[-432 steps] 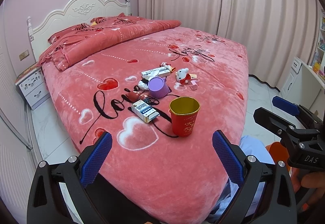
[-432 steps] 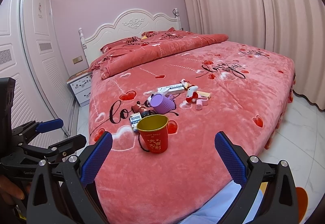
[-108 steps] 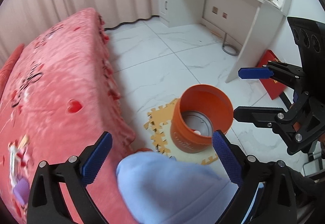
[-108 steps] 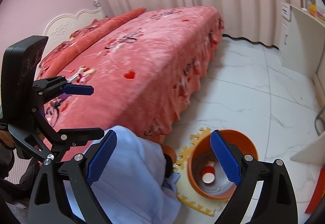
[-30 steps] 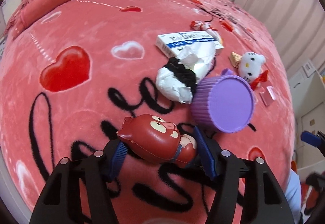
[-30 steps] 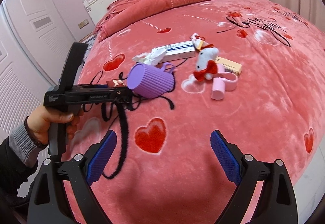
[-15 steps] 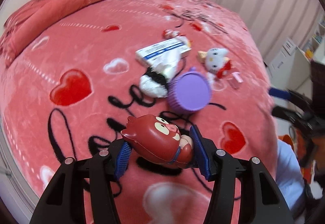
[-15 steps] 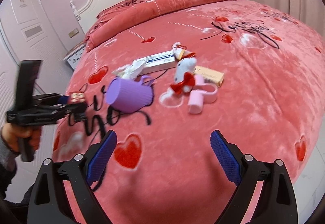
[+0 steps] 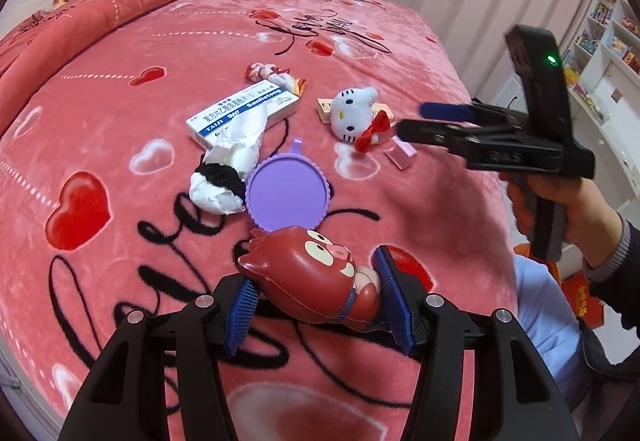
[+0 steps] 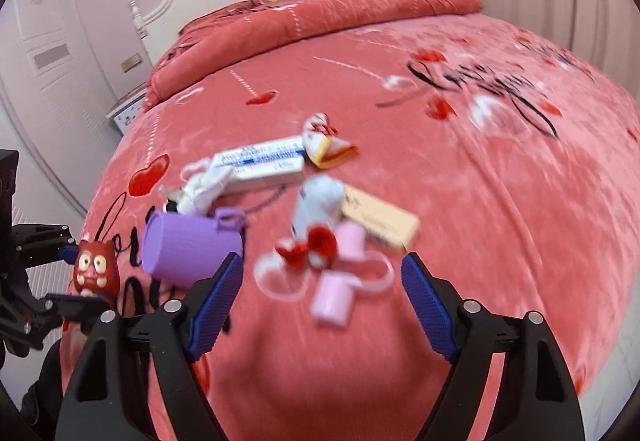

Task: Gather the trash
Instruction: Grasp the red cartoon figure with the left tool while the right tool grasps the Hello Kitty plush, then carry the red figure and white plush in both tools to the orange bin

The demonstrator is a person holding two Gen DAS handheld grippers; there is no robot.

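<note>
Gripping red cartoon-faced squishy toy (image 9: pixel 308 277) (big eyes, glossy) between left fingers (image 9: pixel 390 297).

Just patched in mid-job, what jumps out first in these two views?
The left gripper is shut on a red cartoon-faced toy, held above the pink heart-print bedspread. Behind it lies a cluster: a purple cup on its side, crumpled tissue, a blue-and-white medicine box and a white cat plush. The right gripper, closing on nothing, hovers by the plush.
</note>
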